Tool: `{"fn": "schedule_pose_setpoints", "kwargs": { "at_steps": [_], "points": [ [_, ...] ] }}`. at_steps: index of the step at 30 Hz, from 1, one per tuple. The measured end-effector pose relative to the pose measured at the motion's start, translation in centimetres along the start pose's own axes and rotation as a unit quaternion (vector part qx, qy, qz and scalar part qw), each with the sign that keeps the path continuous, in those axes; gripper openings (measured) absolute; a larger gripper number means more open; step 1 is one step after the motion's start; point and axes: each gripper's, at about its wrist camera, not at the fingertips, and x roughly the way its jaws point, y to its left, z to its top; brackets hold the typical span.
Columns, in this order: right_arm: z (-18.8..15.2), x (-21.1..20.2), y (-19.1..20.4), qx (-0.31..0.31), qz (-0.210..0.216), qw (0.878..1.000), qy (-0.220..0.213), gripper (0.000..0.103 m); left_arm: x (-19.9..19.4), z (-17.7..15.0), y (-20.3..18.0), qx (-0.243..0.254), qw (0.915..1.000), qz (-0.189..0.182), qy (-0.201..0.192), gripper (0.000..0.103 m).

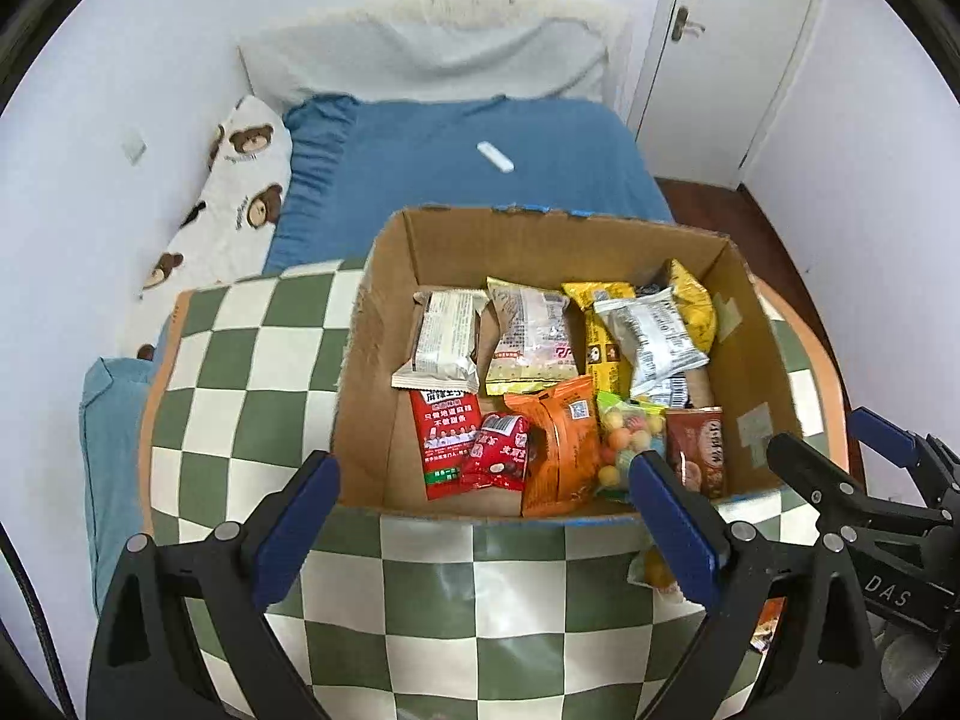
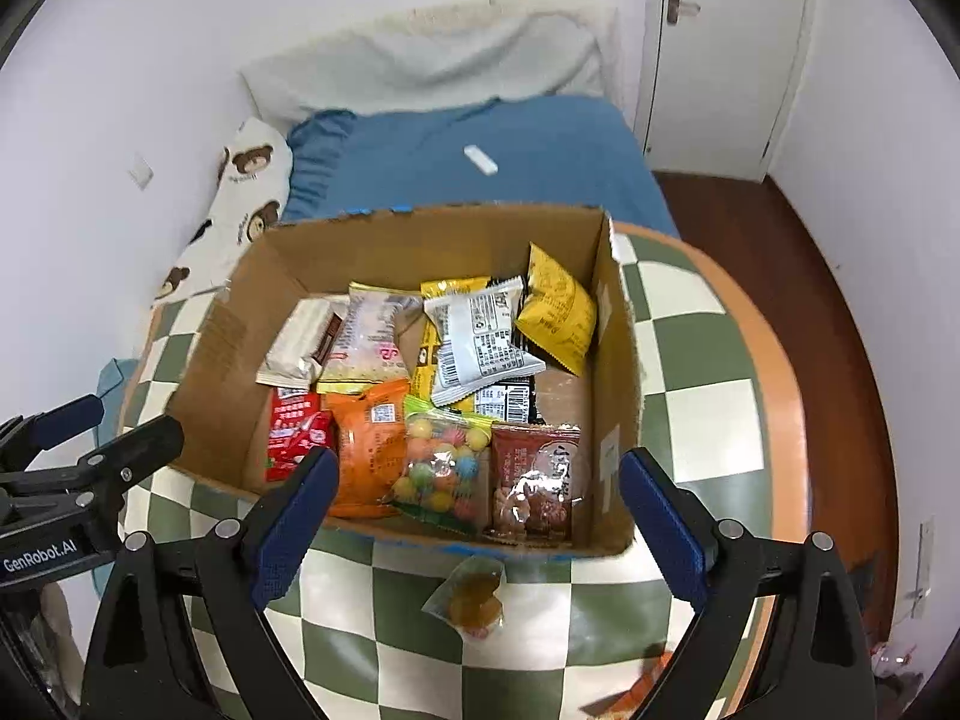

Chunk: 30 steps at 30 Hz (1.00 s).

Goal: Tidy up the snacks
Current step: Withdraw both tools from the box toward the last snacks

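An open cardboard box (image 1: 372,360) (image 2: 222,348) stands on the green-and-white checkered table (image 1: 240,360) (image 2: 690,372) and holds several snack packets: an orange bag (image 1: 561,444) (image 2: 369,444), a bag of coloured candy balls (image 1: 624,441) (image 2: 441,468), a brown packet (image 1: 696,447) (image 2: 534,480), red, white and yellow packets. A clear packet with amber sweets (image 2: 474,597) lies on the table in front of the box, between my right fingers. My left gripper (image 1: 486,528) is open and empty at the box's near edge. My right gripper (image 2: 480,522) is open and empty too.
A bed with a blue sheet (image 1: 468,162) (image 2: 480,138) lies behind the table, a white remote (image 1: 495,157) on it and a bear-print pillow (image 1: 240,180) at left. A white door (image 1: 720,48) and wooden floor (image 2: 840,276) are at right. An orange wrapper (image 2: 648,681) lies near the table's front.
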Motion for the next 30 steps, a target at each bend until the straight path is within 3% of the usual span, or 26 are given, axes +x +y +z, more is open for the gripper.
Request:
{"fn": "schedule_pose_setpoints", "kwargs": {
  "at_steps": [7,19,25,30],
  "points": [
    [-2.2,-5.5,0.7,-0.005,-0.006,0.999,-0.051,0.096,-4.8,-2.5,-0.3,0.008,0.9987,0.001,-0.051,0.099],
    [-5.3,-11.6,1.4,0.0,-0.009,0.994,-0.106,0.096,-9.9,-5.3,-0.3,0.004,0.9947,0.006,-0.102,0.099],
    [-6.4,-12.5,1.3,0.013,0.003,0.994,-0.108,0.096,-10.8,-6.2,-0.3,0.0,0.9941,0.007,-0.109,0.099],
    [-7.5,-11.8,-0.9,0.055,0.021,0.994,-0.091,0.096,-9.0,-7.0,-1.5,0.012,0.9964,0.003,-0.084,0.099]
  ]
}}
